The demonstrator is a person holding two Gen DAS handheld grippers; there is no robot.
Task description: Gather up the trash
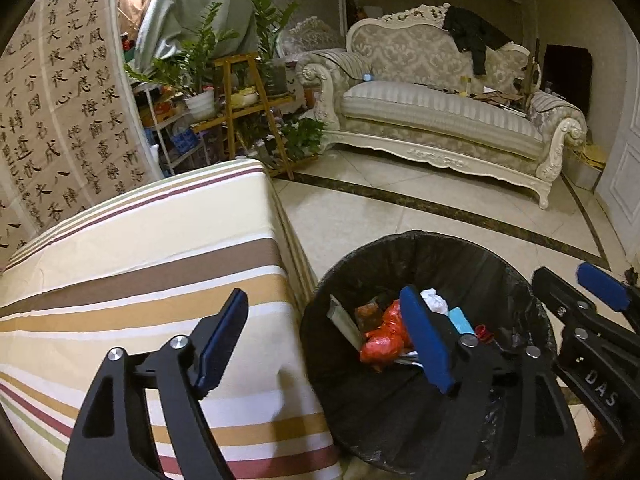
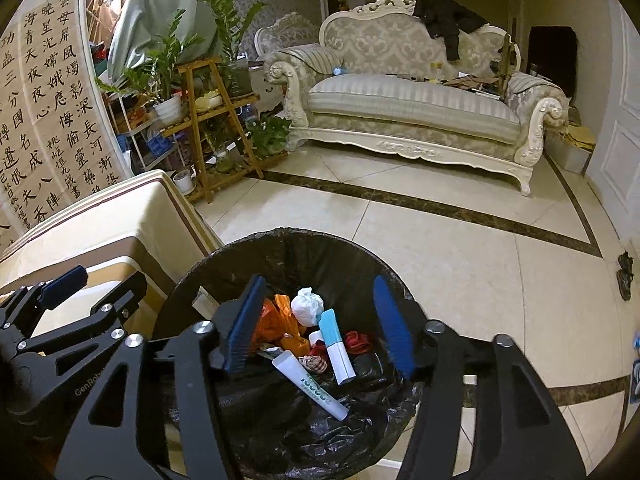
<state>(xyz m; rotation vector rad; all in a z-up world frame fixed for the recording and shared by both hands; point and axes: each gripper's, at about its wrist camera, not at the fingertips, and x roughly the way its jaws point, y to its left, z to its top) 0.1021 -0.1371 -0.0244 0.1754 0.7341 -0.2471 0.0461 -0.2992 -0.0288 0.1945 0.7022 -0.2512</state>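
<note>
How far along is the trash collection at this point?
Done: the bin already holds a white tube, a blue-and-white tube, a crumpled tissue and an orange bag. In hand: nothing; the left gripper and right gripper are both open and empty above the bin. Left: the striped table shows no trash, though only part is visible.

One lined bin (image 2: 280,248) sits at lower centre, holding two white tubes (image 2: 310,384), one paper wad (image 2: 307,306) and one orange bag (image 2: 276,320). One sofa (image 2: 408,108) stands at upper right. One striped worktop (image 1: 140,272) fills the lower left, and two tongs (image 2: 320,324) show.
</note>
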